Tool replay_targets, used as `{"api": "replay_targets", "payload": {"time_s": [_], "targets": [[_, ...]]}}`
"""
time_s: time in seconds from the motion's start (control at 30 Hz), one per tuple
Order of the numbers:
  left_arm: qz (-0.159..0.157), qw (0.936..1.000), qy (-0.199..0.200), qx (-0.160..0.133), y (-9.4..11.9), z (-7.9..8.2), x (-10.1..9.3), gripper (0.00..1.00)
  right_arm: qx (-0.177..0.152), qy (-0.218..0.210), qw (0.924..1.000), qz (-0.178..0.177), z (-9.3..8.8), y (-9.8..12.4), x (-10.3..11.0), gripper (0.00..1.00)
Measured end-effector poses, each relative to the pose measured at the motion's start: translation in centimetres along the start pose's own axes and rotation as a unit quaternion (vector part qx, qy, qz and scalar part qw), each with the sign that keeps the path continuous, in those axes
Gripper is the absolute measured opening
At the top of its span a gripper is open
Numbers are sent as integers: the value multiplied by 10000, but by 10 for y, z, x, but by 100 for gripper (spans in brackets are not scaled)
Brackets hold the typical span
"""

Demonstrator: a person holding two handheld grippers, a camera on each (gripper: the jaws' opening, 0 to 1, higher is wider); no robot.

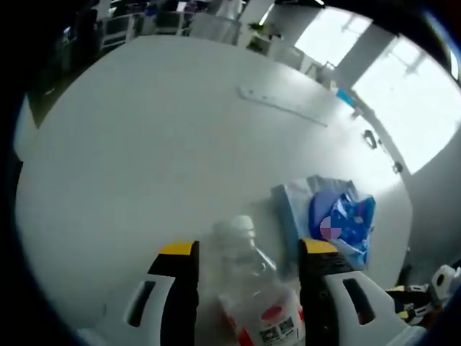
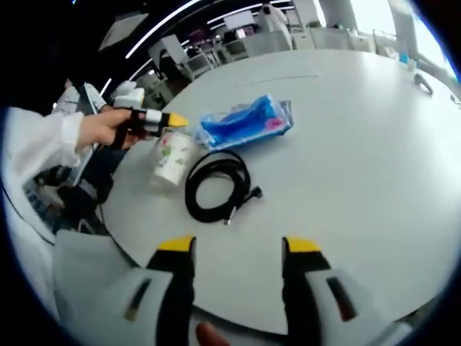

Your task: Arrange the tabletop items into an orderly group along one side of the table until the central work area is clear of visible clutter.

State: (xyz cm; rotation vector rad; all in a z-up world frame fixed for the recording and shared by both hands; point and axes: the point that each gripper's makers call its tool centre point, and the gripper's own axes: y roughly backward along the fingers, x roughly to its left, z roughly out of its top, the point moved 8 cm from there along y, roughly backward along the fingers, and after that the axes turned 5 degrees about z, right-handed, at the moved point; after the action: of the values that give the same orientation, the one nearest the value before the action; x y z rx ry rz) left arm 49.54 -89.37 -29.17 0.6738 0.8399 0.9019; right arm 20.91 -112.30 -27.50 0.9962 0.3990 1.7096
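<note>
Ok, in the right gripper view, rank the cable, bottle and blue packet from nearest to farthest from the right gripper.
1. Cable: straight ahead, coiled.
2. Bottle: ahead left, in the left gripper.
3. Blue packet: beyond the cable.

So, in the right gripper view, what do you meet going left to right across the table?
The hand with the left gripper, then the bottle, then the black cable, then the blue packet, then a small dark item at the far right edge.

In the right gripper view, the cable (image 2: 217, 186) lies on the table (image 2: 360, 144) between bottle (image 2: 173, 157) and packet (image 2: 246, 121)
</note>
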Motion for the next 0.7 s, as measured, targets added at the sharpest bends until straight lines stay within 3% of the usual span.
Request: {"api": "replay_targets", "payload": {"time_s": [0.43, 0.53, 0.7], "targets": [[125, 9994, 310, -56, -5, 1, 0, 29, 56, 6, 10000, 80, -1, -6, 4, 46], [118, 9975, 689, -45, -4, 0, 2, 23, 46, 14, 9999, 97, 0, -6, 5, 46], [91, 9981, 603, -46, -1, -1, 0, 19, 8, 7, 10000, 84, 2, -5, 3, 46]]}}
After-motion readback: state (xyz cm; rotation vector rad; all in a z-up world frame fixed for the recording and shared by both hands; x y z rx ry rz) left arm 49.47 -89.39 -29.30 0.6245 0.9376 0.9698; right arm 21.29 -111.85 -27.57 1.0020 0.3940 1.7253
